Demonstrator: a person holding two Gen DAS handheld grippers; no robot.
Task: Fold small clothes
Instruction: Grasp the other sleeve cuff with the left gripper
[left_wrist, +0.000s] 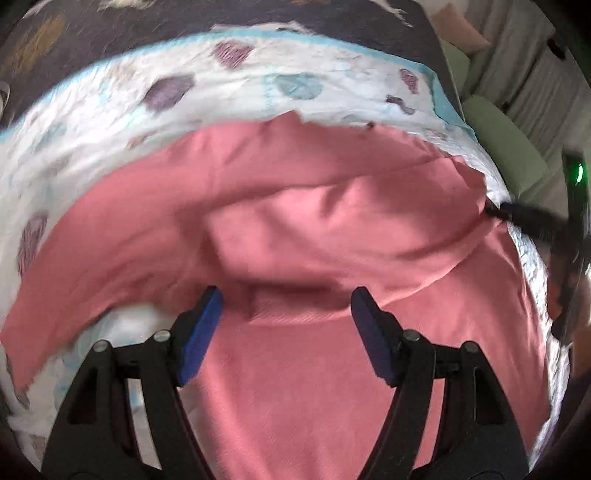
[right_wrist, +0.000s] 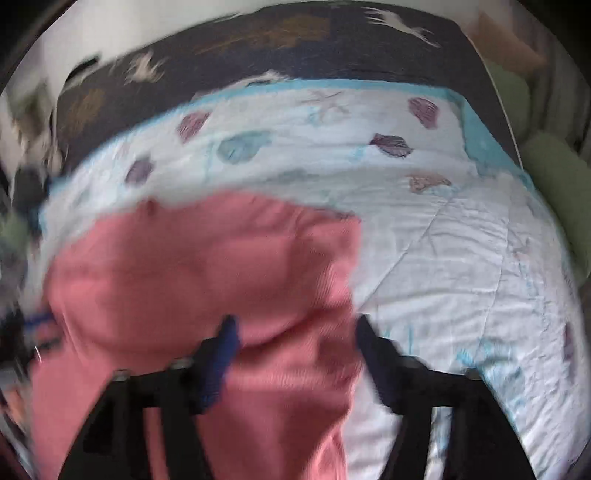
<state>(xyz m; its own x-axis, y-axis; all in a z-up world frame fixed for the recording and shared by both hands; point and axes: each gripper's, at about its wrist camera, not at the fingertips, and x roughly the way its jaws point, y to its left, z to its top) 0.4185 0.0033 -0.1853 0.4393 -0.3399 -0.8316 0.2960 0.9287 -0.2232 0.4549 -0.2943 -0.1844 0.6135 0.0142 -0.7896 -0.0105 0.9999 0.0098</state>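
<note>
A pink garment (left_wrist: 295, 229) lies spread and creased on a white quilt (left_wrist: 110, 110) printed with shells. My left gripper (left_wrist: 288, 306) hovers open over the garment's middle, and its blue pads hold nothing. At the garment's right edge a dark finger (left_wrist: 517, 219) of the other gripper reaches in. The right wrist view is blurred. In it the pink garment (right_wrist: 184, 266) fills the left half. My right gripper (right_wrist: 295, 332) stands open over the garment's right edge, one finger above pink cloth and the other above the quilt (right_wrist: 461, 258).
Beyond the quilt's blue border lies a dark patterned cover (left_wrist: 147, 26). Pale green cushions (left_wrist: 498, 125) sit off the quilt's right side, and a green cushion (right_wrist: 554, 173) also shows in the right wrist view. Bare quilt stretches to the right of the garment.
</note>
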